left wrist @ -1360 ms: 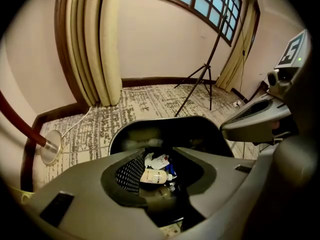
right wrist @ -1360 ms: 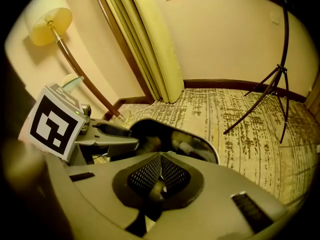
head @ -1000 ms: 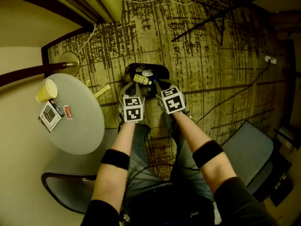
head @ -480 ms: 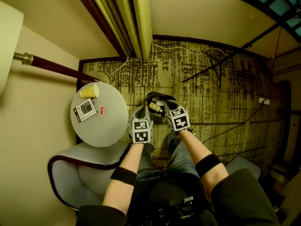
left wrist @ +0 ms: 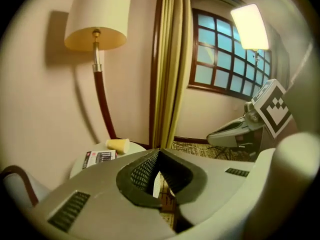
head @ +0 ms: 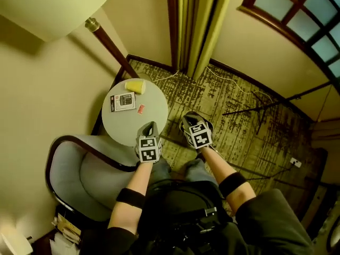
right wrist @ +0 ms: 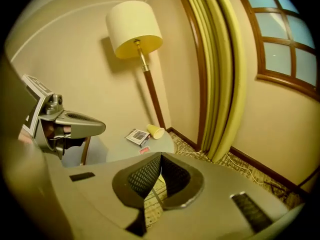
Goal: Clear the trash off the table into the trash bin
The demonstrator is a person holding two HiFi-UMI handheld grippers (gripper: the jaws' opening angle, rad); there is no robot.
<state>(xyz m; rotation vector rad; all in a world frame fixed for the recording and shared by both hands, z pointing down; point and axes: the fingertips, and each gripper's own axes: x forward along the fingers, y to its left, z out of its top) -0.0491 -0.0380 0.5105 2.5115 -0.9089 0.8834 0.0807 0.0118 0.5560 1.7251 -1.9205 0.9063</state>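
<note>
1. Plain cream walls (head: 42, 94) close in the corner of the room.
2. A floor lamp (head: 53, 4) with a lit cream shade and a dark pole stands behind the round table (head: 125, 125).
3. A yellow-green curtain (head: 197, 25) hangs beside an arched, many-paned window (head: 297, 15).
4. Patterned carpet (head: 234, 137) covers the floor.
5. A grey armchair (head: 87, 179) with a dark wooden rim sits just beside the table.

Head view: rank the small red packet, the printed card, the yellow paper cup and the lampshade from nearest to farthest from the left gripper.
From the left gripper:
1. Small red packet, on the near part of the table.
2. Printed card, further left.
3. Yellow paper cup, on its side at the far edge.
4. Lampshade, top left, beyond the table.
</note>
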